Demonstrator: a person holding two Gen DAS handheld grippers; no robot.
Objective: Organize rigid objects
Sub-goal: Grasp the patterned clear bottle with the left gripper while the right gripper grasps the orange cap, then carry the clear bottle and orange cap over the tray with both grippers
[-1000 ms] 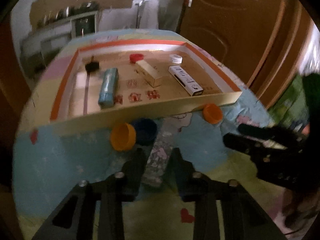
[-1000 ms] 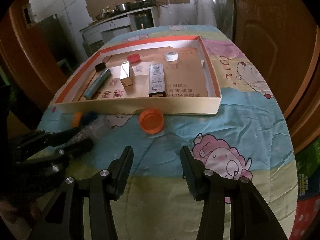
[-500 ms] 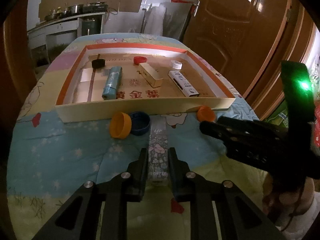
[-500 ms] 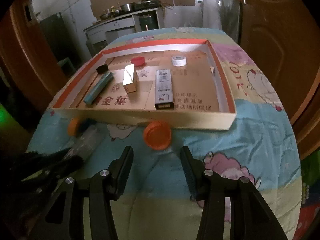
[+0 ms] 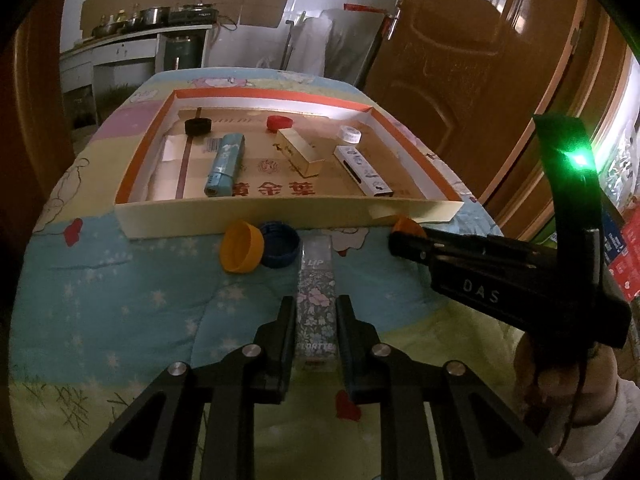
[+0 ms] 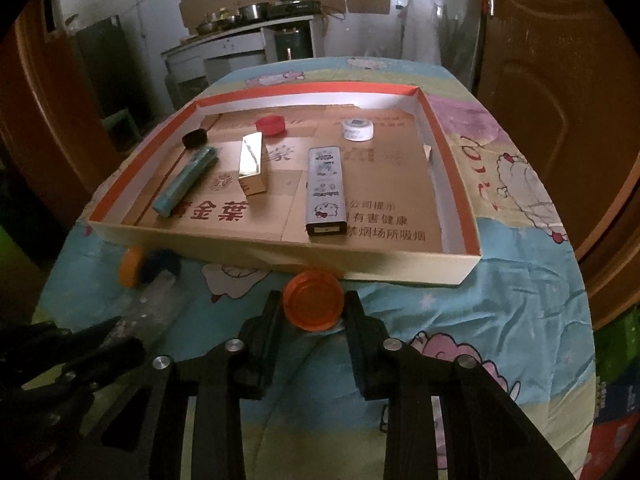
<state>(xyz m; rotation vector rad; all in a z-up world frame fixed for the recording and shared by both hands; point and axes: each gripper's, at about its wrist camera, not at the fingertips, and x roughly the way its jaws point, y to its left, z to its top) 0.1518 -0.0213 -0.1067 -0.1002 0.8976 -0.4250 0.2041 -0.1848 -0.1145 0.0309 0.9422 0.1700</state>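
Two grippers work just in front of the shallow cardboard tray with orange rim point(image 5: 256, 210) on our cartoon-print blanket: our left gripper point(image 5: 316, 312) is clamped on the long floral-printed lip-product box point(image 5: 317, 280), which lies flat on the blanket pointing toward the tray. Our right gripper point(image 6: 313, 304) has its jaws pressed against both sides of the round orange plastic cap point(image 6: 313, 300), which sits touching the tray's near wall.
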